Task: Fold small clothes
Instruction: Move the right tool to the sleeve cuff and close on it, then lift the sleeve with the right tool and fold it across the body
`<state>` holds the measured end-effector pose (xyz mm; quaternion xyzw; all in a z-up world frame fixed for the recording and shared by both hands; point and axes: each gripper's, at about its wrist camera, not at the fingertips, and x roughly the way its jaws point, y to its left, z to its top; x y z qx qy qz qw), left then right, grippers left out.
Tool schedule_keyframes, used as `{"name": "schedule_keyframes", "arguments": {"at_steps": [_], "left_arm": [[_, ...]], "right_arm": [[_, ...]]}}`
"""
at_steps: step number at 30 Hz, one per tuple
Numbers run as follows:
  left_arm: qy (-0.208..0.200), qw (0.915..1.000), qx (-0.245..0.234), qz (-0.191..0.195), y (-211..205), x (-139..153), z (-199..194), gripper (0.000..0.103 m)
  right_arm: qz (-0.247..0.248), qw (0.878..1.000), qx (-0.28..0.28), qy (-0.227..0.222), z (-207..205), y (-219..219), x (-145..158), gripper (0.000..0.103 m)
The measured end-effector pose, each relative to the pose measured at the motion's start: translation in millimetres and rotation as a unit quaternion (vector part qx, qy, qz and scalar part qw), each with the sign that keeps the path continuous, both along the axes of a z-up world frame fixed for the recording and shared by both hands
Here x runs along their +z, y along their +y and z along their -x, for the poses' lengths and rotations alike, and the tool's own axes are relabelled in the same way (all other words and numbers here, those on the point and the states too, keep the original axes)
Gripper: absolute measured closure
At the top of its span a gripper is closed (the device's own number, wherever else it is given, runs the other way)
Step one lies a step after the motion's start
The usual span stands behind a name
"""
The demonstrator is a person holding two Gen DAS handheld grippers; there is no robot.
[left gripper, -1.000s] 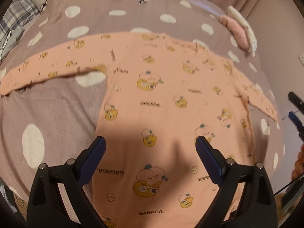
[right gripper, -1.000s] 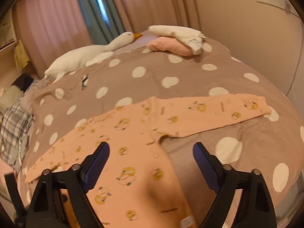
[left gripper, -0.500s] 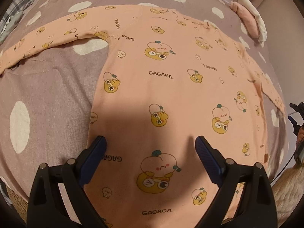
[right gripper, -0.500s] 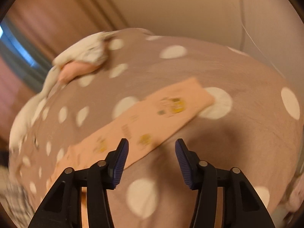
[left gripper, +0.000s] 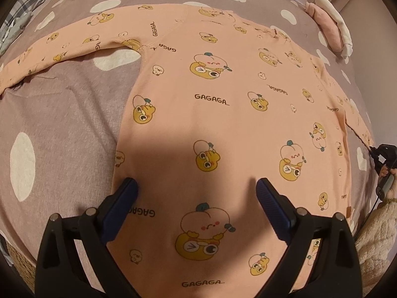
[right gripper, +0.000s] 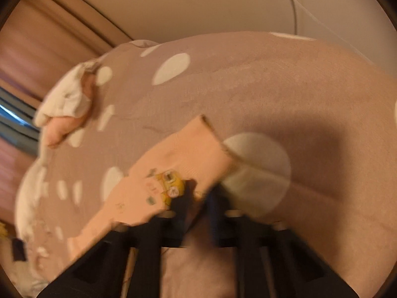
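Right wrist view: right gripper (right gripper: pixel 197 200) tilts down, jaws clamped on the shirt (right gripper: pixel 183 154) sleeve; left gripper's (left gripper: pixel 196 186) jaws apart.

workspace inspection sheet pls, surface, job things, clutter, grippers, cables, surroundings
surface: bed cover, mauve with white dots.
job's things: peach shirt spread flat, sleeves out; sleeve end lifted a little.
clutter: folded clothes pile, pink and white, at the far edge; plaid fabric at far left.
grippers: left gripper open over the shirt's lower part; right gripper shut on the sleeve end, picture blurred.
cables: thin cable on the wall.
surroundings: curtain, plain wall.
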<state>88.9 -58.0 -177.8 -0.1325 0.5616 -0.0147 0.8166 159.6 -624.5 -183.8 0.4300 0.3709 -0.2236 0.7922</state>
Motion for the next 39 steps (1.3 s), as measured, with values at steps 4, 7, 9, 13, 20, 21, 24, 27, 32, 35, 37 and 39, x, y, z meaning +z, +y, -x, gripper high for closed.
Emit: {"name": "schedule_keyframes", "arguments": {"at_steps": [4,7,9,13,20,21,24,27,32,35,37,39], "left_arm": [[-0.001,0.9999,0.002,0.011,3,0,0,0.007],[-0.002,0.9999,0.0,0.014,4,1,1,0.007],[-0.003,0.9999,0.0,0.016,4,3,1,0.007],[-0.015,0.9995,0.002,0.027,8,15,1,0.008],[-0.064,0.9969,0.027,0.035,29,49,4,0.008],[-0.069,0.9964,0.031,0.038,32,53,4,0.008],[-0.091,0.9942,0.042,0.04,41,67,7,0.008],[-0.109,0.9921,0.052,0.035,50,80,12,0.008],[-0.132,0.9882,0.069,0.035,64,94,18,0.008],[-0.142,0.9864,0.075,0.037,72,99,24,0.008],[-0.146,0.9853,0.081,0.034,76,102,27,0.008],[-0.15,0.9844,0.087,0.032,80,103,30,0.008]], "right_arm": [[0.054,0.998,-0.026,-0.002,15,-5,14,0.097],[0.075,0.997,-0.026,0.001,16,-4,18,0.097],[0.083,0.996,-0.026,0.001,16,0,25,0.097],[0.116,0.993,-0.009,-0.03,15,8,62,0.097],[0.224,0.97,0.051,-0.079,3,63,153,0.097],[0.228,0.968,0.061,-0.088,-1,72,162,0.097],[0.243,0.96,0.09,-0.107,-6,98,183,0.097],[0.27,0.948,0.121,-0.121,-11,130,202,0.097],[0.28,0.931,0.18,-0.149,-13,179,218,0.097],[0.287,0.918,0.218,-0.166,-14,209,224,0.097],[0.283,0.909,0.248,-0.18,-11,228,228,0.097],[0.279,0.901,0.272,-0.187,-11,247,229,0.097]]}}
